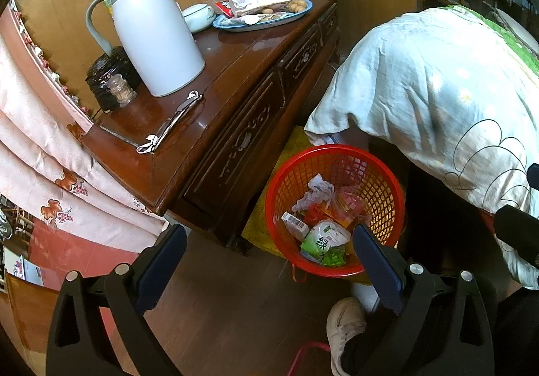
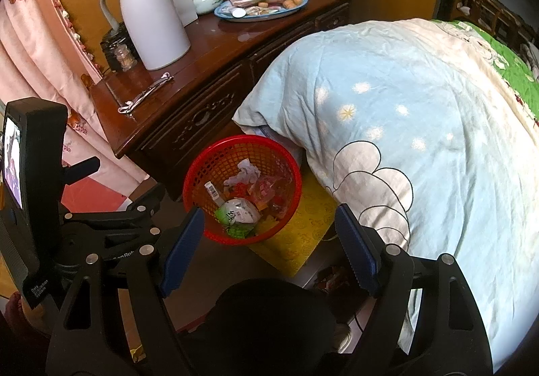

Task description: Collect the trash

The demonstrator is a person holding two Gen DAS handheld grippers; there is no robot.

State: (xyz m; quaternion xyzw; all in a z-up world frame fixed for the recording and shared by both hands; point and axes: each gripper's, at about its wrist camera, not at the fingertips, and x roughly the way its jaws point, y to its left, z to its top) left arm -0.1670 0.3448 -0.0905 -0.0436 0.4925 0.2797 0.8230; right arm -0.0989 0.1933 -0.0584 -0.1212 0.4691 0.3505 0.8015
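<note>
Both grippers, left gripper (image 1: 269, 258) and right gripper (image 2: 269, 234), hang wide (empty) above the red basket (image 2: 202, 157).

Glossy wooden dresser (image 1: 215, 72), red plastic-mesh basket (image 1: 387, 174) (paper scraps inside).
</note>
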